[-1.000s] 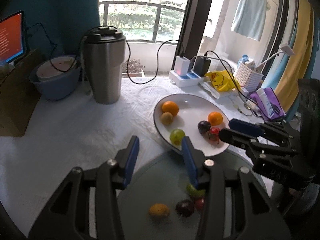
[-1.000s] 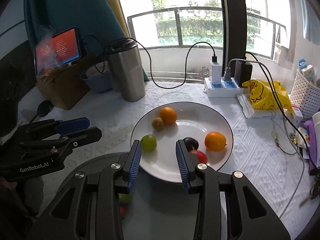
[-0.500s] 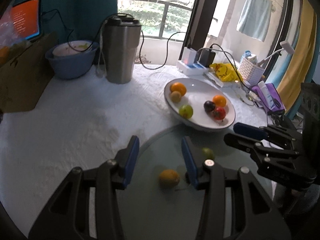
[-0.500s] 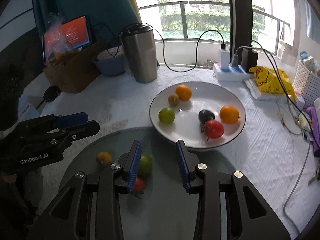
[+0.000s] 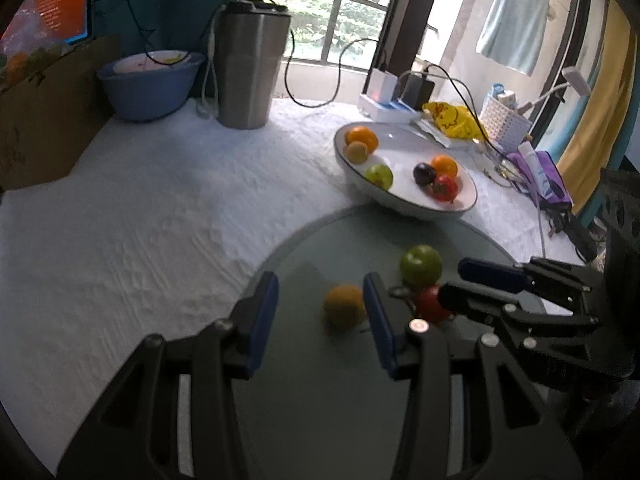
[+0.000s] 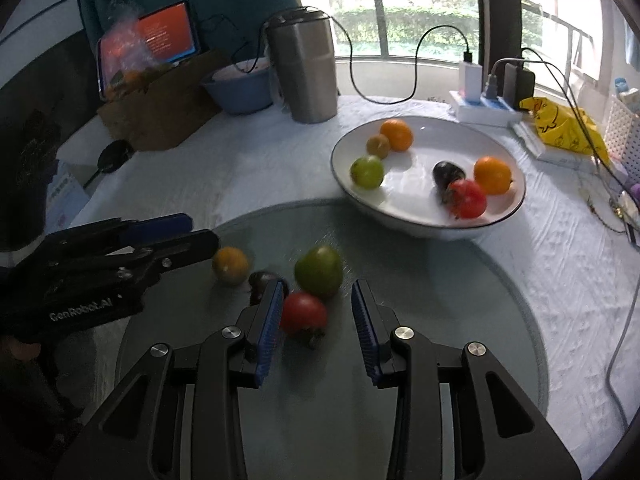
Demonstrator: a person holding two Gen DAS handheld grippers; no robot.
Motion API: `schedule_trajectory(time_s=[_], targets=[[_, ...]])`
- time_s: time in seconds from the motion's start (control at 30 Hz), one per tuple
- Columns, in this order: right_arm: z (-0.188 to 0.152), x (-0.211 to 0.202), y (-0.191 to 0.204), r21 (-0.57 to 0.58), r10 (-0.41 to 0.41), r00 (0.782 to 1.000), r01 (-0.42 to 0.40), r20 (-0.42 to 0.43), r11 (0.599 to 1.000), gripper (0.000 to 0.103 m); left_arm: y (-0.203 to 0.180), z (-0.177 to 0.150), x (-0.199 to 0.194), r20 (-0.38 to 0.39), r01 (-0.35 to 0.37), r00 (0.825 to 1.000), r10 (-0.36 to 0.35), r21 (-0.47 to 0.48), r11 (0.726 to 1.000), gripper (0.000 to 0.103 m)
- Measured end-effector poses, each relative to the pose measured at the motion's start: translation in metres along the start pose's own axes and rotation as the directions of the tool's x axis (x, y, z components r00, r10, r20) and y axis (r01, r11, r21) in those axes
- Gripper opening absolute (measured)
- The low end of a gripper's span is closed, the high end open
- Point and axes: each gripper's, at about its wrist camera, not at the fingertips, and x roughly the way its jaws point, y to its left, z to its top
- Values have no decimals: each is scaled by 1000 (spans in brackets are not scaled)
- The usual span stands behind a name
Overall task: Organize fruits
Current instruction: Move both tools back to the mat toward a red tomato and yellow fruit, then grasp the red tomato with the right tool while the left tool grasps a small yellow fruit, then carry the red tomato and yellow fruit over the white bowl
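A white plate holds two oranges, a small brown fruit, a green fruit, a dark plum and a red tomato. On the round glass mat lie an orange, a dark plum, a green fruit and a red tomato. My right gripper is open, with the tomato between its fingers. My left gripper is open, just short of the orange.
A steel tumbler, a blue bowl and a cardboard box stand at the back left. A power strip with cables, a yellow bag and a white basket lie at the back right.
Both grippers have pulled back from the plate and come down over the glass mat. The loose fruits now sit close in front of the fingers.
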Motion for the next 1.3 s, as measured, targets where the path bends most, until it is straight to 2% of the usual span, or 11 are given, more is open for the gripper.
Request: schedule_trajectory(time_s=[0.5, 0.53, 0.6, 0.7, 0.8, 0.97, 1.3], targets=[[-7, 16, 5, -29, 10, 999, -11, -49, 1000, 37, -7, -4, 22, -61, 9, 998, -8, 25, 1000, 46], [-7, 16, 5, -30, 11, 999, -12, -49, 999, 37, -7, -3, 22, -56, 8, 998, -6, 28, 1000, 46], [-7, 17, 5, -36, 11, 999, -12, -51, 999, 29, -7, -3, 23, -53, 5, 999, -3, 34, 999, 46], [-7, 17, 6, -41, 8, 999, -10, -52, 999, 29, -7, -2, 25, -45, 23, 999, -22, 39, 999, 44], [-6, 16, 7, -48, 2, 998, -5, -55, 999, 29, -6, -2, 25, -46, 35, 998, -34, 36, 999, 30], [-7, 7, 8, -41, 0, 999, -2, -34, 999, 29, -5, -2, 20, -40, 52, 998, -50, 30, 998, 25], [-3, -10, 4, -43, -18, 1000, 18, -1, 999, 29, -8, -1, 4, -5, 45, 999, -45, 37, 998, 22]])
